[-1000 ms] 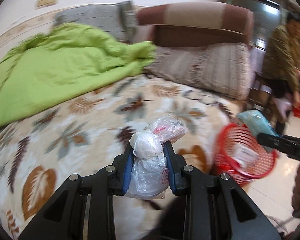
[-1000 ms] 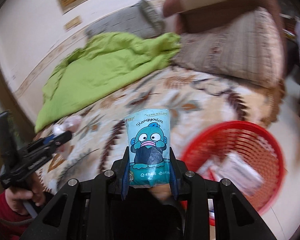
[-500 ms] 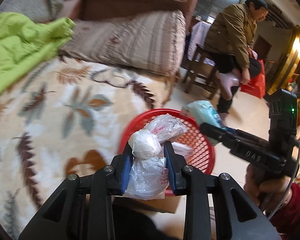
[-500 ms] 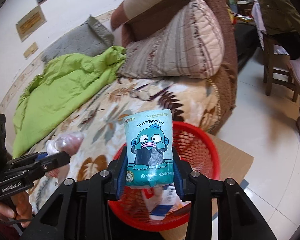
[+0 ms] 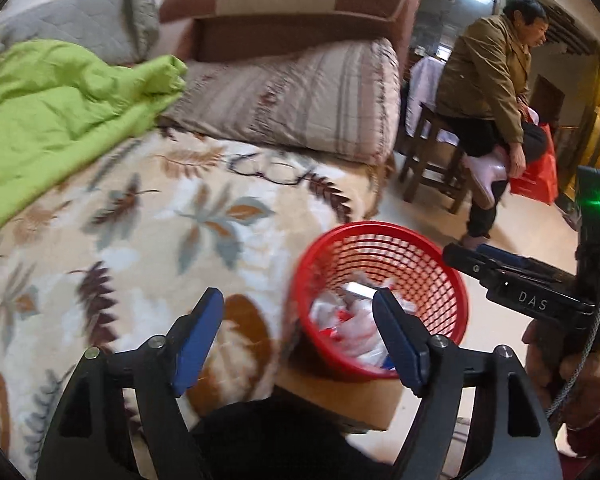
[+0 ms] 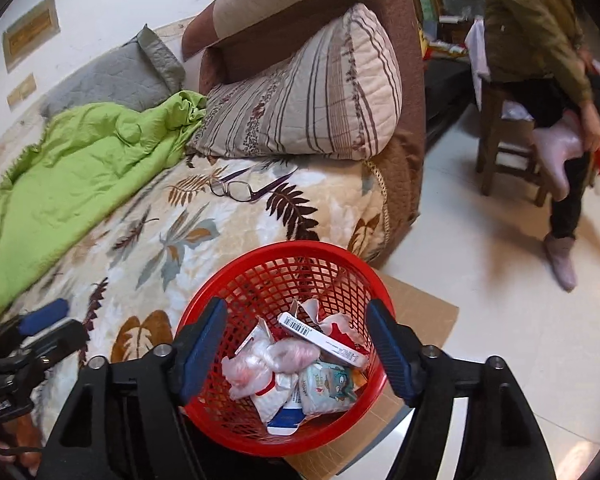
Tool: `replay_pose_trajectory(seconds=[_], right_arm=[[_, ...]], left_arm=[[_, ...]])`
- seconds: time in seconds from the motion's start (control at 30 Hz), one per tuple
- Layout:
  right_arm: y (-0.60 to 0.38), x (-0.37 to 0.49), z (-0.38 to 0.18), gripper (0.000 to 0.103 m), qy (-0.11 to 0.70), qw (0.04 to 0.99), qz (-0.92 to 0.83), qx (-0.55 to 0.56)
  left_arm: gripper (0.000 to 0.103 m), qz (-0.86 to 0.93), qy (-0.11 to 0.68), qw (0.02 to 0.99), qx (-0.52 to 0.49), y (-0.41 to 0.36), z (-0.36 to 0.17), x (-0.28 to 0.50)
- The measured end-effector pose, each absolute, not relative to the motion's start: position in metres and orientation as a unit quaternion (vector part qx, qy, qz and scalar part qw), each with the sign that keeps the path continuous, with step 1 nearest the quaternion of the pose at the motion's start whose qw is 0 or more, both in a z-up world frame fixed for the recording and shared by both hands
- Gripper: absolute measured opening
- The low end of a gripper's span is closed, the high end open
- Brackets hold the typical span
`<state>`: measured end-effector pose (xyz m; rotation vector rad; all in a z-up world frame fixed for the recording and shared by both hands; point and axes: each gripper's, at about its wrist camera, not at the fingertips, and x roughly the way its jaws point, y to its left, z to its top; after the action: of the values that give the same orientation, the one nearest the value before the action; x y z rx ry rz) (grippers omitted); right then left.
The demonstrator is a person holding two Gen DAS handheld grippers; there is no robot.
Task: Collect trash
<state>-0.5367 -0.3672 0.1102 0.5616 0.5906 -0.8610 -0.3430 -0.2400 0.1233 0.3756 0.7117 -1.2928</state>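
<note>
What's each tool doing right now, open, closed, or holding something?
Left tool: open, holding nothing.
Right tool: open, holding nothing, above the red basket.

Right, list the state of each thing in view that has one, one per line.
left gripper: jaws open, empty
right gripper: jaws open, empty
red basket: upright, holding trash
snack packet: lying in basket
plastic bag: crumpled in basket
glasses: unfolded on blanket

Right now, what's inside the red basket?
Inside the red basket lie a knotted clear plastic bag, a teal cartoon snack packet, a flat box with a barcode and other wrappers. Whatever lies under that pile is covered.
</note>
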Motion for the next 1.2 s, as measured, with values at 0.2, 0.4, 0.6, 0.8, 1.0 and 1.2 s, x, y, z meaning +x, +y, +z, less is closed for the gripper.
replay_pose_trajectory(seconds=[0.2, 0.4, 0.6, 0.8, 1.0, 1.2], right_arm=[[-0.323, -0.507, 0.116, 0.09, 0.294, 0.834, -0.405, 0.232], [-0.292, -0.489, 0.115, 0.093, 0.298, 0.82, -0.436, 0.221], [-0.263, -0.49, 0.128, 0.103, 0.254, 0.809, -0.489, 0.203], [-0.252, -0.489, 0.136, 0.103, 0.258, 0.801, -0.512, 0.174], [-0.253, -0.491, 0.132, 0.103, 0.266, 0.797, -0.51, 0.184], [-0.246, -0.492, 0.134, 0.103, 0.259, 0.802, -0.509, 0.175]], left_arm=[[0.091, -0.542, 0.303, 0.77, 0.147, -0.178, 0.125, -0.32], [0.098, -0.472, 0.275, 0.823, 0.156, -0.128, 0.121, -0.306], [0.103, -0.422, 0.225, 0.864, 0.16, -0.103, 0.121, -0.309], [0.103, -0.396, 0.212, 0.882, 0.146, -0.101, 0.13, -0.311], [0.103, -0.394, 0.218, 0.883, 0.133, -0.098, 0.131, -0.306], [0.103, -0.373, 0.215, 0.889, 0.157, -0.101, 0.129, -0.305]])
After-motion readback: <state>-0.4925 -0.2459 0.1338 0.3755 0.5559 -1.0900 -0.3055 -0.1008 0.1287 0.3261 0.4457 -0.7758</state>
